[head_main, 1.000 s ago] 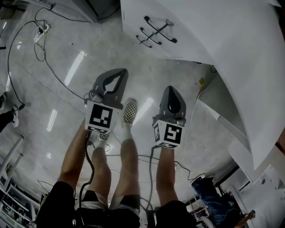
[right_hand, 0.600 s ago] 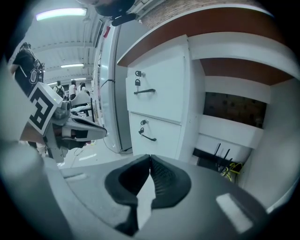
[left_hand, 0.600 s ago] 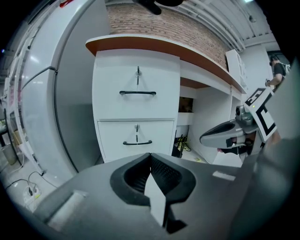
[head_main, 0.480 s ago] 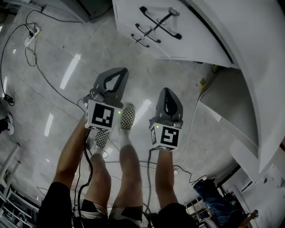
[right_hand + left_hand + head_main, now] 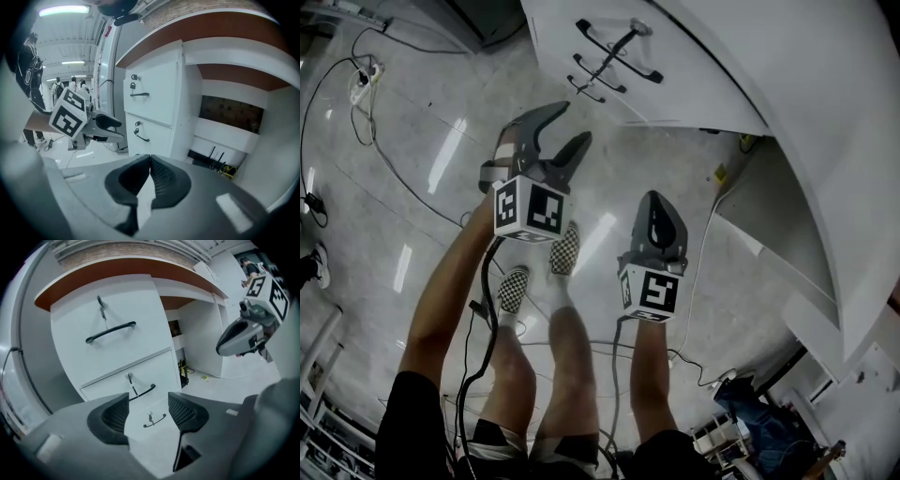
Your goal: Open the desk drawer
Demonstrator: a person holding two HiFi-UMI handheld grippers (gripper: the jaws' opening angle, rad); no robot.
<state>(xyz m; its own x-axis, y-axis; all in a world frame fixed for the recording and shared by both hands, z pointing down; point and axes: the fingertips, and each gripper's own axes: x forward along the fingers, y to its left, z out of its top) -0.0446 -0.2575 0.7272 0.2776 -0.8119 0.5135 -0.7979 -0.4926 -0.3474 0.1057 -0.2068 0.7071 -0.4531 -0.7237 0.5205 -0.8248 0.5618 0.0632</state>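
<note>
A white drawer unit [image 5: 694, 84] stands under the desk, with three drawers and black bow handles [image 5: 623, 52]. In the left gripper view the top handle [image 5: 111, 332], middle handle [image 5: 143, 392] and bottom handle [image 5: 154, 420] show, each with a key above it. My left gripper [image 5: 570, 127] points at the unit from a short distance. Its jaws have just been opening, and they stand open [image 5: 147, 411] with nothing between them; the bottom handle shows far beyond the gap. My right gripper [image 5: 656, 199] hangs lower at the right, jaws shut [image 5: 150, 161] and empty.
The person's legs and checkered shoes [image 5: 567, 248] stand on the glossy floor below the grippers. Cables [image 5: 384, 159] and a power strip [image 5: 364, 80] lie at the left. The desk's open knee space [image 5: 769, 216] is at the right of the drawers.
My left gripper has moved up the picture toward the drawers, rolled, and its jaws have gone from shut to open. My right gripper has shifted only slightly.
</note>
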